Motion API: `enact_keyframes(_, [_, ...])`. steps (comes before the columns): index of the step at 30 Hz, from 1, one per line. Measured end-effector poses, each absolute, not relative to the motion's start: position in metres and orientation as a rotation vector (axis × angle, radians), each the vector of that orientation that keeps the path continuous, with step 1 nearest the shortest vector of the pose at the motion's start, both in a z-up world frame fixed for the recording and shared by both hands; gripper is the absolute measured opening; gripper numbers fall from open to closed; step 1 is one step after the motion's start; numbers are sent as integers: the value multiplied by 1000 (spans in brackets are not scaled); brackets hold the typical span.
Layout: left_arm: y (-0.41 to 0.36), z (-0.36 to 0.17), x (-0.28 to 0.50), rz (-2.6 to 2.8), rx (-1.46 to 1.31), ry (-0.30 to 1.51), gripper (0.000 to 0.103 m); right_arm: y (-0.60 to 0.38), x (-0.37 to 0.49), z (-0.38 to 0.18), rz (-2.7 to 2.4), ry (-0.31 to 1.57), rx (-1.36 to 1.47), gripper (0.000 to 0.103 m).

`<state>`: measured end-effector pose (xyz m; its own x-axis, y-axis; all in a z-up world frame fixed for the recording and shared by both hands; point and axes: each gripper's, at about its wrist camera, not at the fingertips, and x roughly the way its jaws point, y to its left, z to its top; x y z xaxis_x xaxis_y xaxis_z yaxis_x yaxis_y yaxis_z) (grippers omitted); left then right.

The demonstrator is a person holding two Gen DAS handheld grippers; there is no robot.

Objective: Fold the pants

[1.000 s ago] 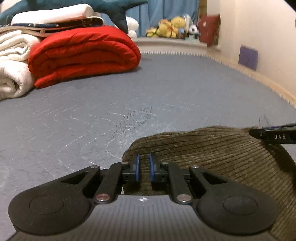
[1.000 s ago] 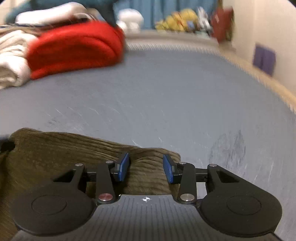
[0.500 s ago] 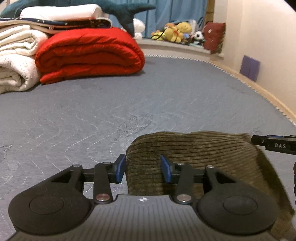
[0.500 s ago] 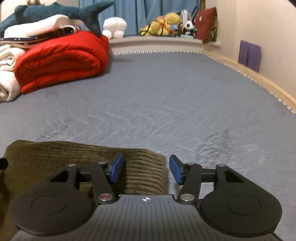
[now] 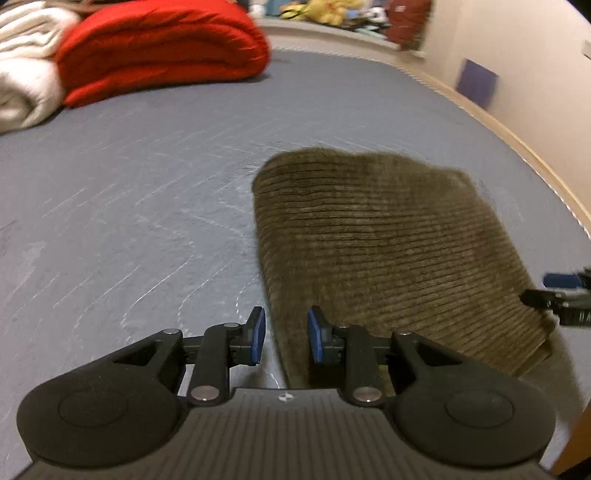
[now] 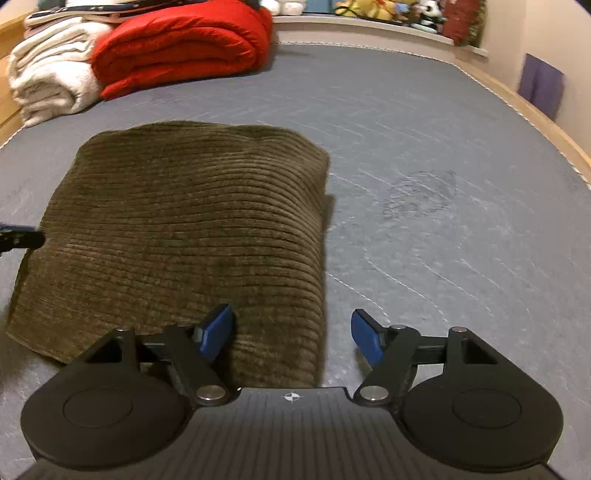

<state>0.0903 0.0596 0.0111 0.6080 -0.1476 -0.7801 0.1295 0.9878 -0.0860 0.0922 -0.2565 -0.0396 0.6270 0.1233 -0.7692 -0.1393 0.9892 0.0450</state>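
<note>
1. Pants (image 6: 192,229), of olive-brown corduroy, lie folded into a thick rectangle on the grey quilted bed (image 6: 424,155), in its near half and well apart from the far edge.
2. In the right wrist view the folded pile covers the near left part of the bed; its right edge runs toward the camera and passes between the two blue pads.
3. The right hand-held gripper (image 6: 291,332) has its jaws wide apart, having just been opening; the left pad sits over the corduroy, the right pad over bare bed, and neither presses the cloth.
4. The left hand-held gripper (image 5: 282,334) has its jaws a narrow gap apart, having just been closing; the near left edge of the pants (image 5: 388,251) shows in the gap, but the pads do not pinch it.
5. This view is blurred.
6. Along the far left edge of the bed sit a rolled red blanket (image 6: 184,44) and folded white towels (image 6: 51,85), touching each other.
7. Stuffed toys (image 6: 373,9) line a ledge beyond the far edge.
</note>
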Motion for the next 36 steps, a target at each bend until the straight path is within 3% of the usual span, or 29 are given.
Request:
enact_keyframes(2, [58, 34, 77, -142, -25, 869, 45, -253, 82, -21, 123, 841, -17, 72])
enact_keyframes(4, [57, 60, 57, -110, -26, 800, 74, -249, 68, -1, 124, 801, 32, 75])
enact_keyframes(6, [55, 77, 31, -79, -26, 741, 87, -247, 50, 20, 126, 741, 83, 86])
enact_keyframes(8, [52, 85, 6, -68, -63, 706, 88, -242, 28, 38, 125, 678, 101, 95])
enact_keyframes(10, [50, 90, -18, -59, -129, 673, 97, -239, 10, 49, 130, 633, 112, 102])
enact_keyframes(16, [27, 87, -61, 20, -110, 506, 98, -243, -20, 46, 101, 535, 149, 102])
enact_keyframes(19, [20, 71, -59, -43, -164, 631, 99, -242, -24, 25, 61, 568, 121, 102])
enact_keyframes(21, [15, 64, -55, -60, -158, 640, 103, -242, -23, 17, 66, 597, 118, 102])
enact_keyframes(28, [-5, 35, -30, -7, -60, 764, 103, -242, -14, -3, 80, 658, 72, 102])
enact_keyframes(36, [-13, 26, -22, -6, -37, 787, 103, -239, -11, -5, 92, 664, 64, 102])
